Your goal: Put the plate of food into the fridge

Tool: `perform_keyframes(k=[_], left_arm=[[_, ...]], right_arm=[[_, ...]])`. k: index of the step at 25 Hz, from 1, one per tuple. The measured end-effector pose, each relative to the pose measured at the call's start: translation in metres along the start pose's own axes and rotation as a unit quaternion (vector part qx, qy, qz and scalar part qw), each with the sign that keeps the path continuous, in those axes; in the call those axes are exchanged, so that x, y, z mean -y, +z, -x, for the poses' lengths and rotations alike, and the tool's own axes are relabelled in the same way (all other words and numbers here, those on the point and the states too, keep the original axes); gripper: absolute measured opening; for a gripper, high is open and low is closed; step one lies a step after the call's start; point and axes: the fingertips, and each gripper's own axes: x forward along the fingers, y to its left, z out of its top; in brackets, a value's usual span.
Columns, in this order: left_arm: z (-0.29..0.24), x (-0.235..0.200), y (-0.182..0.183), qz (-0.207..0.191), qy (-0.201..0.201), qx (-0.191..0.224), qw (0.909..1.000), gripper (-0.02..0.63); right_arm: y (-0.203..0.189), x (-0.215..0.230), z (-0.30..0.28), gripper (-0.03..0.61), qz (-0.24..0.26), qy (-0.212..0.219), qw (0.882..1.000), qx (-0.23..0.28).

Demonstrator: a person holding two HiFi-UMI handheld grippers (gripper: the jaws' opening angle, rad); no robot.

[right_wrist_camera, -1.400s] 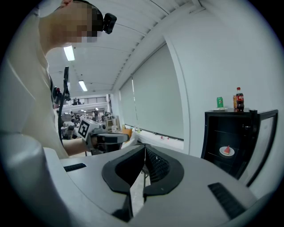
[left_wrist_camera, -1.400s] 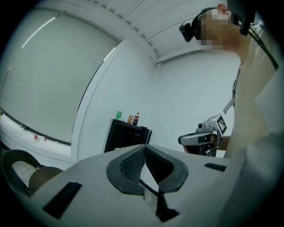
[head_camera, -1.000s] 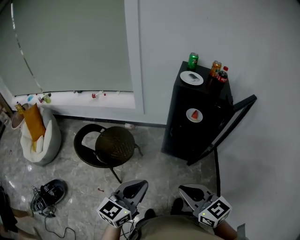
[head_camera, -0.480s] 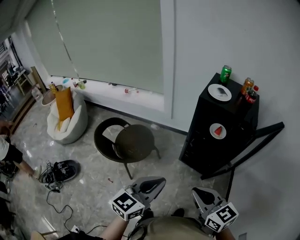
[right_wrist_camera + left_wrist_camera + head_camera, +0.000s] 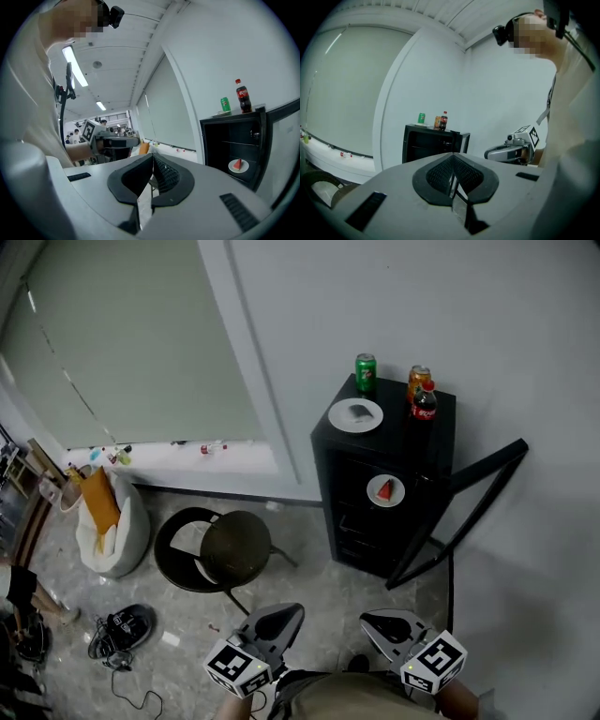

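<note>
Broadly, the pale stone floor (image 5: 309,587) lay open between the person and the black fridge (image 5: 366,521), with bare room from the near edge up to the fridge's foot. The fridge stood far right against the white wall (image 5: 319,334). Its door (image 5: 464,507) was swung out to the right, so its edge jutted toward the near side and narrowed the way along the right wall.

Left of the fridge stood a round dark chair (image 5: 234,542), overlapping a low black ring-shaped stand (image 5: 173,545). Further left a white beanbag (image 5: 117,531) sat under the window ledge.

At the near edge, the left tongs (image 5: 286,615) and the right tongs (image 5: 380,622) hung side by side and apart. Each was fully closed, pads together, with nothing between them.

The plate with the red wedge (image 5: 385,490) rested on a shelf inside the open fridge, near the shelf's front edge. A second plate (image 5: 355,413) lay on the fridge's top, near its left front corner. Behind it stood a green can (image 5: 366,373), an orange can (image 5: 417,381) and a cola bottle (image 5: 425,401), the last two touching.
</note>
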Motion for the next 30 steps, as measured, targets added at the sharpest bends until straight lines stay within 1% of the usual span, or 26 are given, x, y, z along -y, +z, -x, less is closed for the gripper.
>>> perform_keyframes(k=[7,11,16,21,25,30], left_arm=[[-0.044,0.021,0.013,-0.025,-0.044,-0.011,0.9986,0.011],[-0.062,0.024,0.011,-0.02,-0.067,-0.014,0.9974,0.011],[-0.085,0.012,0.011,-0.012,-0.097,-0.012,0.9952,0.011],[-0.106,-0.02,0.014,-0.003,-0.115,-0.007,0.9933,0.011],[-0.118,-0.066,0.023,0.009,-0.117,-0.002,0.9931,0.011],[-0.132,-0.123,0.041,0.005,-0.13,0.001,0.9915,0.011]], right_arm=[[0.007,0.027,0.034,0.02,-0.015,-0.037,0.999,0.027],[0.005,0.038,0.041,0.02,-0.016,-0.059,0.998,0.028],[0.006,0.052,0.037,0.02,-0.013,-0.091,0.996,0.021],[0.007,0.072,0.014,0.02,-0.017,-0.112,0.994,-0.003],[0.02,0.087,-0.02,0.02,-0.01,-0.121,0.993,-0.012],[0.034,0.105,-0.06,0.02,-0.009,-0.149,0.989,-0.021]])
